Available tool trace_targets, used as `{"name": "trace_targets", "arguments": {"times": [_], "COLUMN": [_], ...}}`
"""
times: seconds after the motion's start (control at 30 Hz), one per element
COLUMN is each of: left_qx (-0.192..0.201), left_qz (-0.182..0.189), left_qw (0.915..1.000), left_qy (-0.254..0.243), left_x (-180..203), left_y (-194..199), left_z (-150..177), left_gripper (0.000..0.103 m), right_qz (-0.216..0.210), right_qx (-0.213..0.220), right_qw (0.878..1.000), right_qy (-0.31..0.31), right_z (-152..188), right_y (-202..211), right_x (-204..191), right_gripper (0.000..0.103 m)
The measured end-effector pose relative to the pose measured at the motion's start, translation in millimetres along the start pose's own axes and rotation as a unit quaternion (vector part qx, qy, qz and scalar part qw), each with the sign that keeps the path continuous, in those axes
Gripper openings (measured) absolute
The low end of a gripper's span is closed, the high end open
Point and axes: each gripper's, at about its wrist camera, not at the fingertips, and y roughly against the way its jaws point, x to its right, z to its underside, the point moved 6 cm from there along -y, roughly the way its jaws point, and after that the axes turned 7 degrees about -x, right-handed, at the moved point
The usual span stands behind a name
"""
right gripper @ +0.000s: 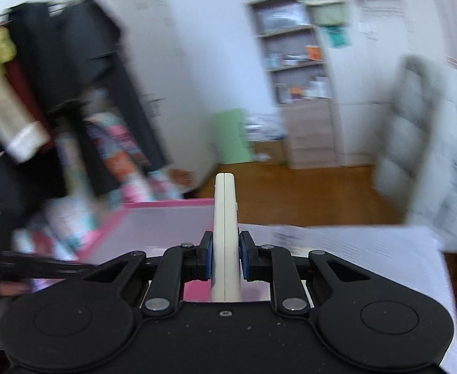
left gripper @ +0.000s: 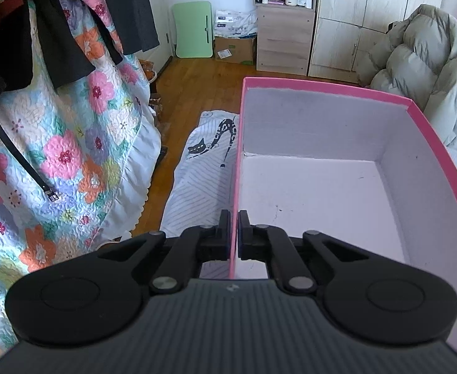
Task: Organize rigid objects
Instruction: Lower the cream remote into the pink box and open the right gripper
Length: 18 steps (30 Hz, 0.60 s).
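A pink box with a white inside fills the right half of the left wrist view, and nothing lies in the part I can see. My left gripper is shut on the box's left wall, one finger outside and one inside. In the blurred right wrist view my right gripper is shut on a slim cream-white remote-like object held edge-on, its far end sticking out past the fingers. The same pink box lies below and to the left of that object.
A floral quilt and hanging dark clothes stand on the left. A cat-print cloth lies beside the box over a wooden floor. A puffy grey jacket, a shelf cabinet and a green folded table stand behind.
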Motion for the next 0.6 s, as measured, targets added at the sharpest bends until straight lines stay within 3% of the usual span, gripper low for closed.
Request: {"name": "trace_targets", "arguments": {"times": [0.13, 0.2, 0.33, 0.53, 0.6], "left_qx": [0.004, 0.004, 0.001, 0.002, 0.003], "left_qz": [0.004, 0.007, 0.021, 0.022, 0.03], "left_qw": [1.0, 1.0, 0.9996, 0.9996, 0.9993], "left_qy": [0.0, 0.002, 0.02, 0.017, 0.024], "left_x": [-1.5, -1.9, -6.1, -8.6, -10.6], "left_y": [0.4, 0.3, -1.4, -1.5, -2.3], "left_z": [0.9, 1.0, -0.7, -1.8, -1.4], "left_gripper": [0.003, 0.003, 0.003, 0.003, 0.003], "right_qz": [-0.067, -0.082, -0.058, -0.016, 0.016], "right_qx": [-0.052, -0.095, -0.163, -0.218, -0.224], "right_qw": [0.996, 0.991, 0.982, 0.969, 0.962], "right_qy": [0.026, 0.038, 0.074, 0.115, 0.155], "right_z": [-14.6, -16.3, -18.3, -13.6, -13.4], "right_y": [-25.1, -53.0, -114.2, -179.0, -192.7], "right_x": [-55.0, -76.8, -95.7, -108.8, -112.2], "right_gripper": [0.021, 0.021, 0.021, 0.021, 0.021]}}
